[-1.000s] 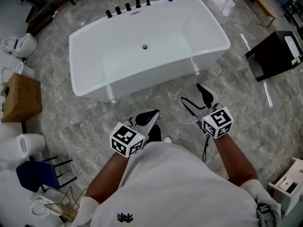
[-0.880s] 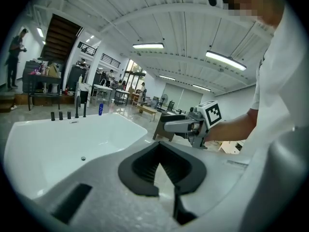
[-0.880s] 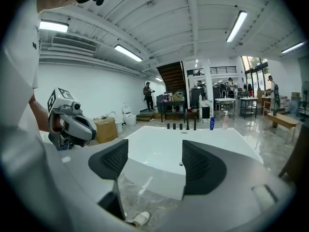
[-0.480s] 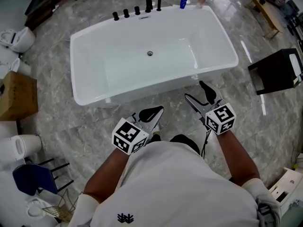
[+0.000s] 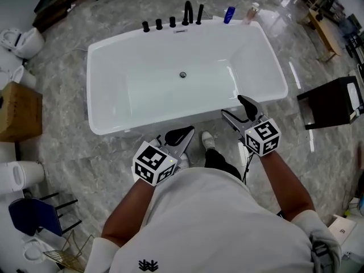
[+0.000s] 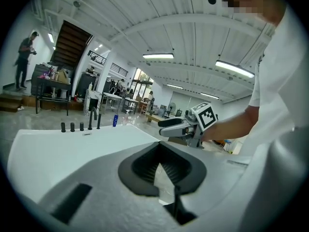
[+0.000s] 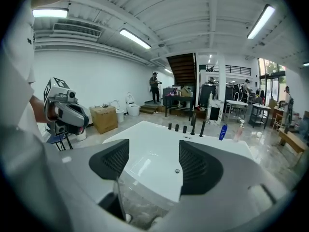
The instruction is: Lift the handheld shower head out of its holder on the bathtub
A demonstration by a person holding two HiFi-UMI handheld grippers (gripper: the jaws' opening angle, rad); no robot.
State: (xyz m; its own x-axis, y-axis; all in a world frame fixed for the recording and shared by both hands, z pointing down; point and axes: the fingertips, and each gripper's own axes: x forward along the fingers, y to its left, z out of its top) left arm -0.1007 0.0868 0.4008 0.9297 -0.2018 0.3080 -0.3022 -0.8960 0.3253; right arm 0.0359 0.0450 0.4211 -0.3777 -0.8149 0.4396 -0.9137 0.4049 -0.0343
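Note:
The white bathtub (image 5: 261, 50) lies ahead of me. On its far rim stand three black knobs, a curved black spout (image 5: 186, 11) and, just right of it, the slim black handheld shower head (image 5: 199, 14), upright in its holder. The shower head also shows in the right gripper view (image 7: 202, 128) and the left gripper view (image 6: 99, 120). My left gripper (image 5: 182, 134) hangs shut and empty just short of the near rim. My right gripper (image 5: 234, 108) is open and empty at the near rim; through its jaws (image 7: 154, 163) I see the tub's inside and drain.
A blue bottle (image 5: 228, 15) and a clear bottle (image 5: 252, 13) stand on the far right corner of the tub. A black side table (image 5: 333, 98) is to the right, a cardboard box (image 5: 20, 110) and toilets (image 5: 23, 41) to the left. A blue chair (image 5: 31, 218) stands at lower left.
I have stepped closer to the tub: both grippers, earlier over the marble floor, are now at its near rim. Their jaw states look the same.

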